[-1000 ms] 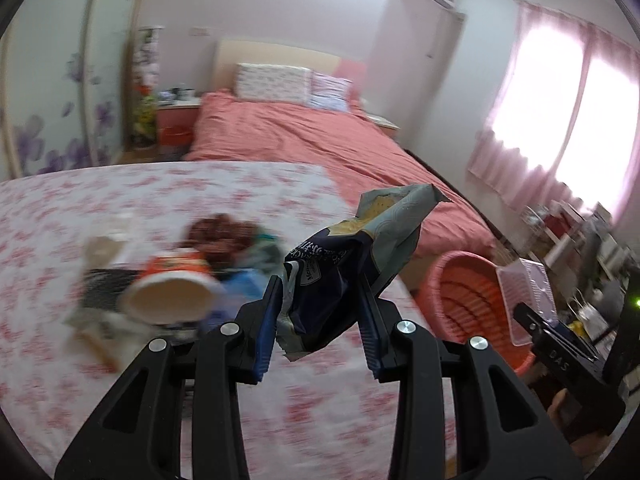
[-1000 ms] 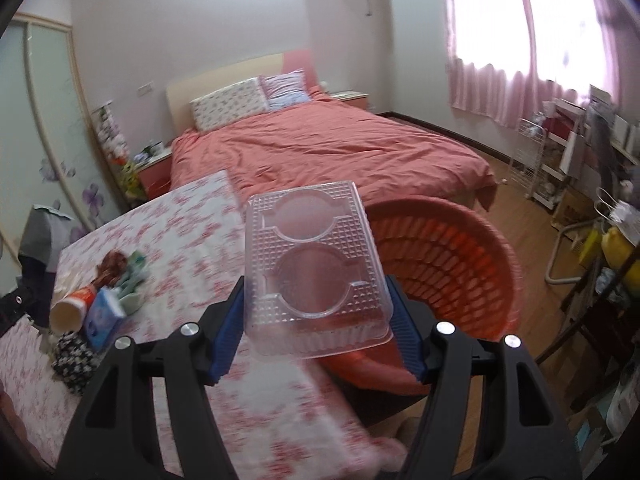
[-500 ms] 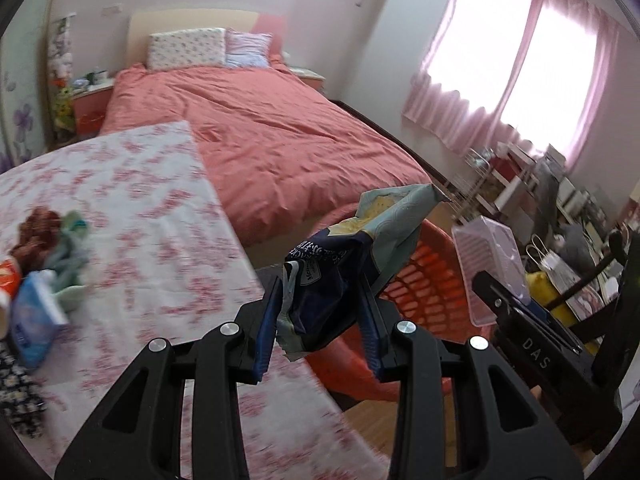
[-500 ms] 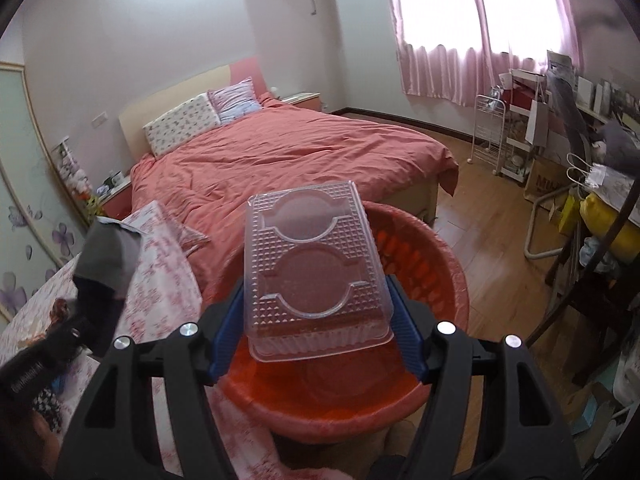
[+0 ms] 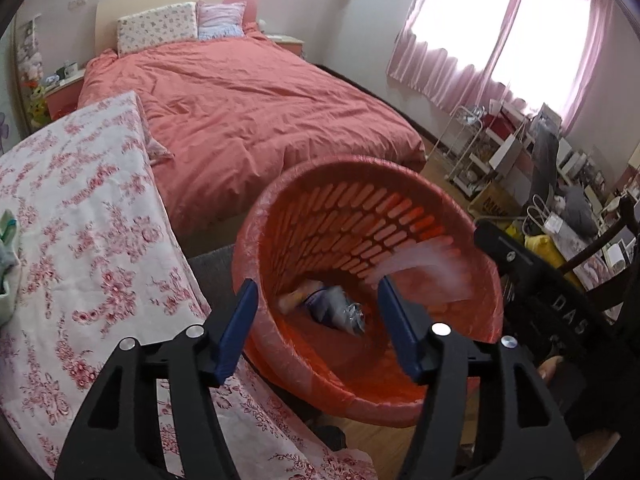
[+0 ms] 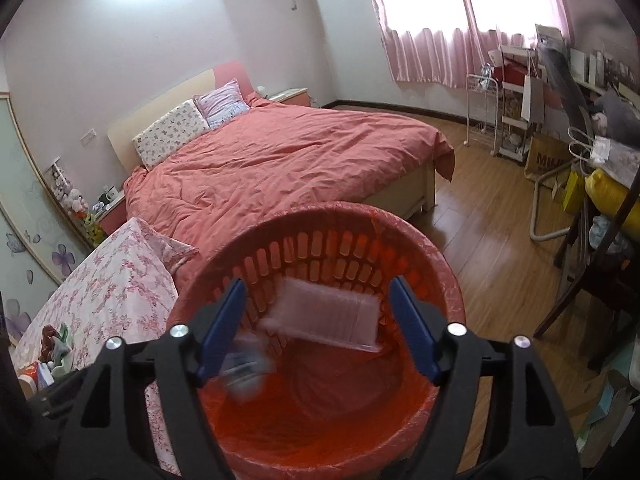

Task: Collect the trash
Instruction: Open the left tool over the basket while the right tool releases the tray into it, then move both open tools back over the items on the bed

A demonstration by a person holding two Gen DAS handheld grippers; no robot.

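A red slotted basket lined with a red bag stands beside the floral table; it also shows in the right wrist view. My left gripper is open and empty over its rim. The blue snack bag lies at the basket's bottom. My right gripper is open and empty above the basket. The clear plastic tray is blurred, falling inside the basket; it shows as a pale streak in the left wrist view. The snack bag shows blurred in the right wrist view.
A table with a floral cloth is left of the basket, with more trash at its left edge. A red-covered bed lies behind. Shelves, bags and chair legs crowd the right side over a wooden floor.
Both grippers opened over the basket. The snack bag dropped from the left gripper to the basket's bottom, and the clear tray left the right gripper and is falling in.
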